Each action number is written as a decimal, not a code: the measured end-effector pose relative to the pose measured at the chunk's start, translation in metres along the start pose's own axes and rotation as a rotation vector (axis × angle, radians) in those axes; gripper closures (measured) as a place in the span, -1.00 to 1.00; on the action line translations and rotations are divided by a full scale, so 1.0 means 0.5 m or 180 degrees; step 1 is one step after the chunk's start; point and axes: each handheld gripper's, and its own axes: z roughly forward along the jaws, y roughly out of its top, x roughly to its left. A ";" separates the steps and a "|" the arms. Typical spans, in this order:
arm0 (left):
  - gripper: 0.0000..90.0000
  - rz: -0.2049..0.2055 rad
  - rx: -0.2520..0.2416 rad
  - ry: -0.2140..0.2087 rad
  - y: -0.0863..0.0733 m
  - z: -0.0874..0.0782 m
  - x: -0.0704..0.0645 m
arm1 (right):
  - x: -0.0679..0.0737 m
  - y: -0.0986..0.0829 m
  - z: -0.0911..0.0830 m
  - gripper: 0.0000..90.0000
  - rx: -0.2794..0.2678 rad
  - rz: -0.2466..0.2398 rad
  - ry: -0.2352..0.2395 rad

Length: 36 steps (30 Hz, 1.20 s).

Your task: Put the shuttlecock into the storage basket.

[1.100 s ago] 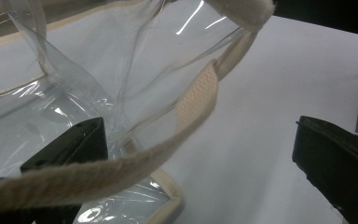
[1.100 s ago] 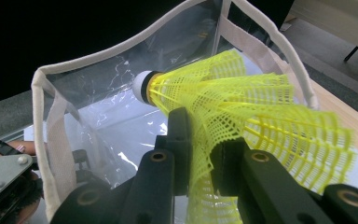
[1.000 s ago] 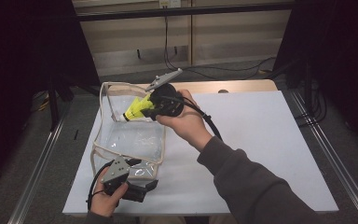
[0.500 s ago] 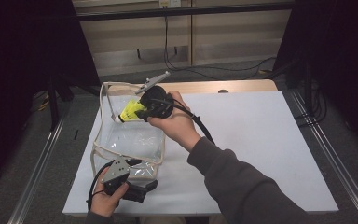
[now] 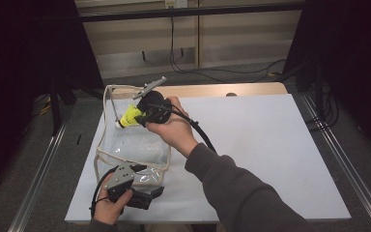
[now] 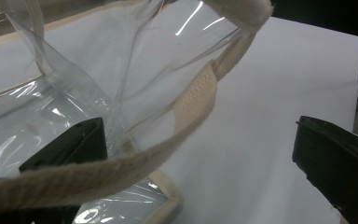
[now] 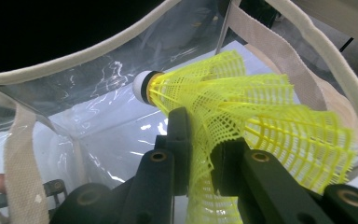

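Over at the near left corner of the white table (image 5: 270, 145), the left gripper (image 5: 145, 186) sits released, jaws wide apart, straddling the cream webbing handle (image 6: 193, 100) of the clear plastic tote bag with cream trim (image 5: 130, 145) without pinching it. That's a risk: nothing anchors the bag, so a nudge could slide or fold it. Moving right, the right gripper (image 5: 140, 117) is clenched on the yellow mesh-skirted shuttlecock with a white cork tip (image 7: 242, 116), poised above the bag's open mouth near the far left edge. The jaws crush the skirt, so it might snag on release, or the soft rim (image 7: 74, 58) could catch the cork and tip it outside.
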 end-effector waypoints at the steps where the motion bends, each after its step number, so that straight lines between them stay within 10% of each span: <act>1: -0.93 0.0000 -0.0001 0.0002 0.000 0.000 0.000 | 0.001 0.001 0.004 0.77 0.0017 0.0000 -0.0004; 36: -0.92 -0.0011 -0.0019 -0.0004 0.000 -0.002 0.001 | 0.023 0.009 0.087 0.77 0.0123 -0.0107 0.0021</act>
